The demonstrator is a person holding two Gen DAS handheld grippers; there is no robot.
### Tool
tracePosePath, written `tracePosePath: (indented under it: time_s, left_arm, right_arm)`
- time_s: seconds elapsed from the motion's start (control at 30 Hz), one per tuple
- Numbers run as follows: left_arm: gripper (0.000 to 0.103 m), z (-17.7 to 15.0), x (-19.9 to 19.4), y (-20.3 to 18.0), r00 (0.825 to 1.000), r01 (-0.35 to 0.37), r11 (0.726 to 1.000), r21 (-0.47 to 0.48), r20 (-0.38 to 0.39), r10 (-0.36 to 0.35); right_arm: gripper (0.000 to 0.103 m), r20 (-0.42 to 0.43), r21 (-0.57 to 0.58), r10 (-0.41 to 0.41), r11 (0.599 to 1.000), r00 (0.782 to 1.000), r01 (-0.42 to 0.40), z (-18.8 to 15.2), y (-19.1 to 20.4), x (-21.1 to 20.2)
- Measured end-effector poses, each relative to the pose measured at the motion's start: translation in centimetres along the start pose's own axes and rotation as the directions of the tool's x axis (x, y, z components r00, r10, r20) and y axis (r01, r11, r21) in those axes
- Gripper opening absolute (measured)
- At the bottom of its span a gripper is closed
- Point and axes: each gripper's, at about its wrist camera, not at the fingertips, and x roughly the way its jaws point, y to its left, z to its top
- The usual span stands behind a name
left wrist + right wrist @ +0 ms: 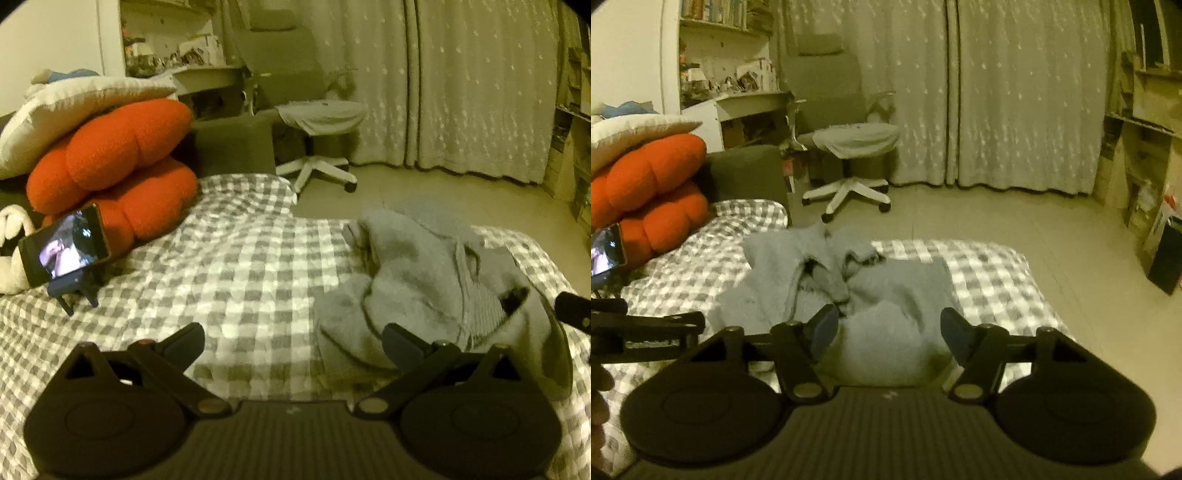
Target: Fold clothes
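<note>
A crumpled grey garment [424, 280] lies in a heap on the checkered bedspread [240, 258]. In the left wrist view it sits to the right, and my left gripper [293, 343] hangs open over the bare checks just left of it, its right finger at the cloth's edge. In the right wrist view the same grey garment [871, 291] fills the middle. My right gripper [890, 328] is open low over its near part, nothing pinched between the fingers. A dark tip of the right gripper shows at the left view's right edge.
Orange cushions [110, 177] under a white pillow [74, 110] stack at the bed's left, with a lit phone on a stand [64, 247] before them. Beyond the bed are an office chair [849, 147], curtains [960, 92], shelves [1145, 147] and bare floor [1034, 229].
</note>
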Motion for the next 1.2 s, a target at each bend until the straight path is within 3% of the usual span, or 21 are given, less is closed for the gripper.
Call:
tracePosePath:
  time_s: [0.17, 0.3, 0.4, 0.57, 0.63, 0.7, 0.8, 0.97, 1.2]
  left_arm:
    - [0.102, 1.1, -1.6, 0.7, 0.999, 0.017, 0.999, -0.037, 0.030, -0.016]
    - [0.100, 2.7, -3.2, 1.5, 0.993, 0.066, 0.993, -0.103, 0.104, -0.055]
    - [0.100, 3.2, -1.6, 1.1, 0.992, 0.114, 0.986, -0.123, 0.073, -0.105]
    - [0.098, 3.7, 2.0, 0.0, 0.989, 0.147, 0.985, -0.092, 0.021, -0.145]
    - [0.098, 3.5, 3.4, -0.2, 0.990, 0.142, 0.988, -0.055, 0.025, -0.140]
    - [0.099, 2.9, 4.8, 0.1, 0.989, 0.146, 0.989, -0.033, 0.020, -0.145]
    - [0.098, 2.7, 6.2, 1.7, 0.985, 0.172, 0.983, -0.067, -0.021, -0.173]
    - [0.099, 3.1, 7.3, 4.9, 0.981, 0.176, 0.960, -0.216, -0.040, -0.189]
    - [0.102, 2.2, 6.7, 0.9, 0.967, 0.251, 0.961, -0.114, -0.014, -0.254]
  right_arm:
    - [0.064, 0.056, 0.024, -0.014, 1.000, 0.998, 0.013, 2.5, -0.7, -1.9]
    - [0.064, 0.112, 0.093, 0.022, 0.995, 0.993, -0.033, 5.2, -2.4, -3.8]
    - [0.064, 0.120, 0.104, 0.029, 0.994, 0.992, -0.041, 6.8, -3.1, -3.1]
    - [0.064, 0.008, 0.087, 0.066, 0.994, 0.998, -0.066, 4.1, -3.8, 2.3]
    - [0.064, -0.073, 0.069, 0.044, 0.997, 0.996, -0.039, 2.8, -3.9, 4.3]
    - [0.064, -0.099, 0.030, 0.023, 0.999, 0.995, -0.020, 2.3, -4.0, 5.4]
    - [0.066, -0.087, 0.018, 0.047, 0.999, 0.995, -0.046, 2.7, -4.2, 5.6]
    - [0.069, -0.106, -0.042, 0.051, 0.998, 0.993, -0.056, 2.7, -4.1, 6.1]
    - [0.081, -0.180, -0.068, 0.004, 0.998, 0.984, -0.017, 2.1, -4.4, 7.7]
